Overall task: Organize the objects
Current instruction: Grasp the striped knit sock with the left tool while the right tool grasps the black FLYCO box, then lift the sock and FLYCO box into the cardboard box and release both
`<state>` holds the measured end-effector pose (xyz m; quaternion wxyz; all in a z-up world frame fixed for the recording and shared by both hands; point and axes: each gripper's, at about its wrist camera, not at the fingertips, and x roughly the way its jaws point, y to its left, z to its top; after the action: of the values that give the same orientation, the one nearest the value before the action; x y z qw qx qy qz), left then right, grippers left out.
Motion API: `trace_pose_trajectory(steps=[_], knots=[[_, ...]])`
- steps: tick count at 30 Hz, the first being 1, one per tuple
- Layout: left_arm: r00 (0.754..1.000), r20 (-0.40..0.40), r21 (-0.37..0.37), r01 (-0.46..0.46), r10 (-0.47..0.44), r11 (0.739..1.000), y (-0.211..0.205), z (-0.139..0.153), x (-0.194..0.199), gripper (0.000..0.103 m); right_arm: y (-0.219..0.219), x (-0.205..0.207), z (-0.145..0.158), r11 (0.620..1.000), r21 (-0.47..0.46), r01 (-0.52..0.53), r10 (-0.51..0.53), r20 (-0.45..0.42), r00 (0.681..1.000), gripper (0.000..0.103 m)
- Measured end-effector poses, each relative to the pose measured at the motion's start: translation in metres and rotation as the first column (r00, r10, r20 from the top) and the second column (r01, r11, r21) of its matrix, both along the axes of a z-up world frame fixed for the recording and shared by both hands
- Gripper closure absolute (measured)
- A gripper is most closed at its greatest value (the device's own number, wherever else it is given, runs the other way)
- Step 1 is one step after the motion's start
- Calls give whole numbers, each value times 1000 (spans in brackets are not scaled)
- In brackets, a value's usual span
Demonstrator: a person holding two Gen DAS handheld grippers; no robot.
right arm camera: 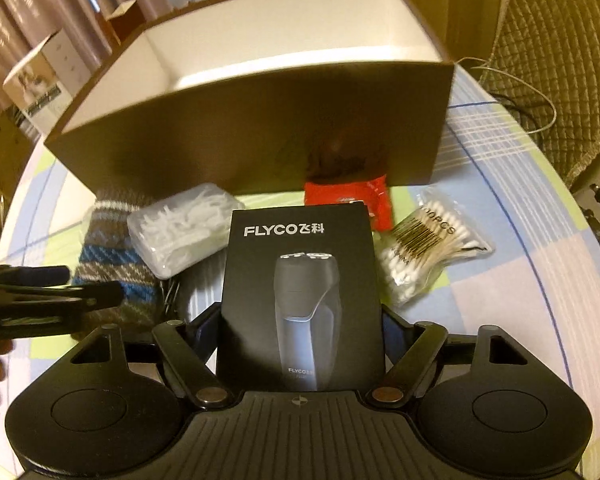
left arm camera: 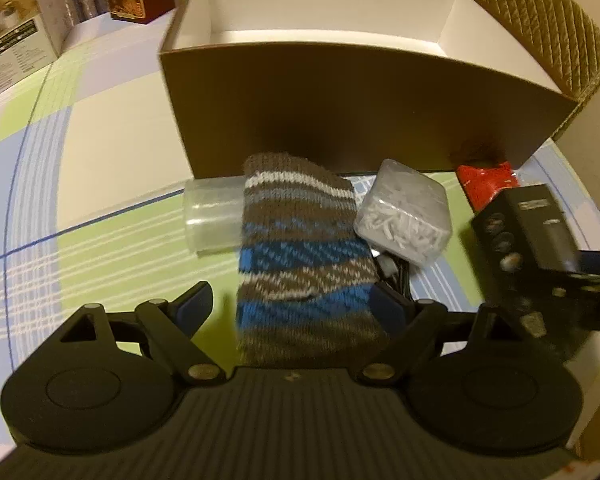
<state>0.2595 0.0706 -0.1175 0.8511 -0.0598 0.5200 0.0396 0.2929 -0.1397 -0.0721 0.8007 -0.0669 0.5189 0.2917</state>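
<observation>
An open brown box [left arm camera: 340,104] with a white inside stands at the back of the table, also in the right wrist view [right arm camera: 260,140]. My left gripper [left arm camera: 296,304] is open around a striped knitted sock [left arm camera: 300,264]; only its right finger touches the sock. My right gripper [right arm camera: 300,320] is shut on a black FLYCO shaver box [right arm camera: 300,288], which also shows in the left wrist view [left arm camera: 520,240]. A clear tube [left arm camera: 212,216] lies left of the sock.
A clear case of floss picks [left arm camera: 404,212] [right arm camera: 180,228], a red packet [left arm camera: 488,184] [right arm camera: 352,196] and a bag of cotton swabs [right arm camera: 424,256] lie before the box. Cartons [left arm camera: 16,28] stand at the back left. A quilted chair [right arm camera: 560,60] is right.
</observation>
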Motion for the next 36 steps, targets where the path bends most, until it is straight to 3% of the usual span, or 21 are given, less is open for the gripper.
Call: trace_pose_trajectory(steps=[5, 9, 15, 28, 36], knots=[[999, 5, 22, 34, -34, 999, -4, -9, 14, 26, -8, 0, 7, 999, 29, 23, -23, -13, 1000, 28], [998, 21, 40, 64, -64, 997, -10, -11, 17, 54, -16, -1, 11, 999, 41, 35, -35, -10, 999, 28], [991, 92, 63, 96, -102, 993, -13, 2, 5, 87, -25, -3, 19, 997, 71, 34, -34, -6, 999, 28], [989, 150, 1, -8, 8, 1000, 20, 52, -46, 89, -35, -7, 32, 994, 110, 18, -19, 9, 1000, 28], [972, 230, 14, -58, 53, 998, 31, 96, -64, 89, -35, -6, 51, 989, 150, -11, 5, 40, 999, 28]])
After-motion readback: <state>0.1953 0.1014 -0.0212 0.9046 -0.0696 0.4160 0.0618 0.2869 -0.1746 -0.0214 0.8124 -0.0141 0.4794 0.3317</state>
